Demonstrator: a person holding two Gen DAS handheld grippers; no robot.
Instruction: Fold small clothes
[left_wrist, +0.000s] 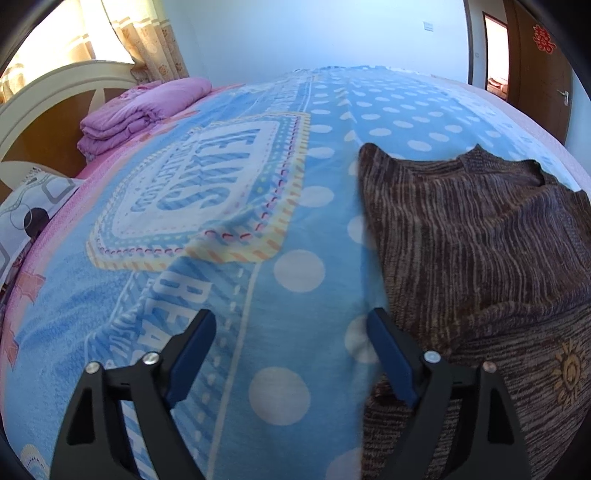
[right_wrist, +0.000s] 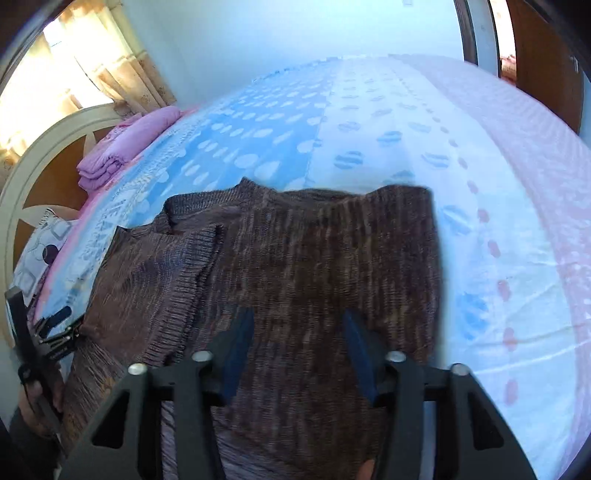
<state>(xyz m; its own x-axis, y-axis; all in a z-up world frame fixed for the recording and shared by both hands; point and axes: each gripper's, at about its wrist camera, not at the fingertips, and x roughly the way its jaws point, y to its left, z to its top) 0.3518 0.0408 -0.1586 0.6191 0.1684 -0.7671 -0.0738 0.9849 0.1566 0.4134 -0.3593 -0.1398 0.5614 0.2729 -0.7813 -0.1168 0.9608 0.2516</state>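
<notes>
A brown striped knit sweater (left_wrist: 461, 240) lies flat on the blue polka-dot blanket (left_wrist: 295, 206) that covers the bed. It carries a yellow sun emblem (left_wrist: 570, 369). My left gripper (left_wrist: 290, 314) is open wide over bare blanket, and its right finger (left_wrist: 391, 354) sits at the sweater's left edge. In the right wrist view one sleeve (right_wrist: 166, 277) lies folded across the sweater (right_wrist: 314, 251). My right gripper (right_wrist: 298, 314) hovers over the sweater's middle with its jaws partly open. The blurred knit shows between them and they do not grip it. The left gripper (right_wrist: 64, 325) appears at the sweater's left side.
A folded pink quilt (left_wrist: 136, 110) rests by the cream headboard (left_wrist: 44, 96). A patterned pillow (left_wrist: 33, 210) is at the left edge. Curtains (left_wrist: 147, 40) hang behind and a wooden door (left_wrist: 539, 62) stands at the far right. White and pink bedding (right_wrist: 517, 221) stretches right of the sweater.
</notes>
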